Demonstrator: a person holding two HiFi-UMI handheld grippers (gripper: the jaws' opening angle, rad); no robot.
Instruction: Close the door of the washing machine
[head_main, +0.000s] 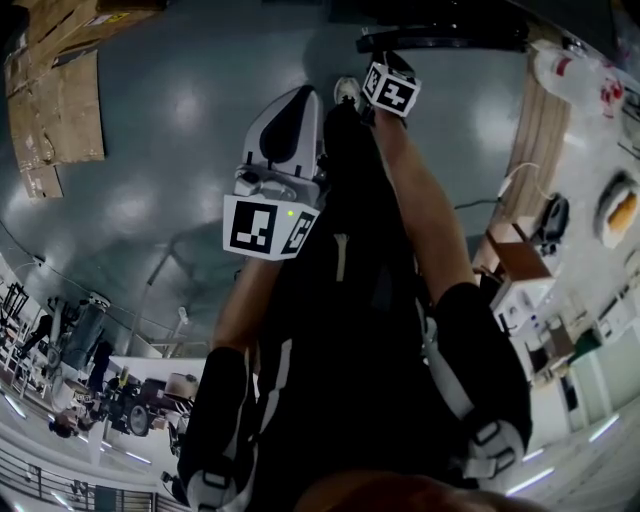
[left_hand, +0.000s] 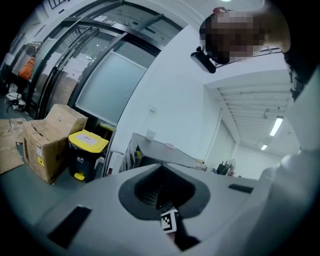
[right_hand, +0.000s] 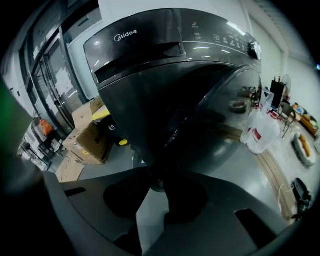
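A dark Midea washing machine (right_hand: 165, 65) fills the right gripper view. Its round glossy door (right_hand: 220, 115) stands swung out toward me. My right gripper (right_hand: 155, 176) points down at the door's lower rim, and its dark fingers come together there on the edge. In the head view its marker cube (head_main: 390, 88) sits just below a dark bar (head_main: 440, 40) at the top. My left gripper (head_main: 295, 100) is held beside my leg, away from the machine. In its own view the left gripper (left_hand: 159, 190) has its fingers together and nothing between them.
Cardboard boxes (left_hand: 47, 140) and a yellow-lidded bin (left_hand: 86, 155) stand by a glass wall, with a metal table (left_hand: 165, 152) behind. White bottles (right_hand: 262, 130) and a wooden strip (right_hand: 272, 170) lie right of the machine. Flat cardboard (head_main: 55, 90) lies on the grey floor.
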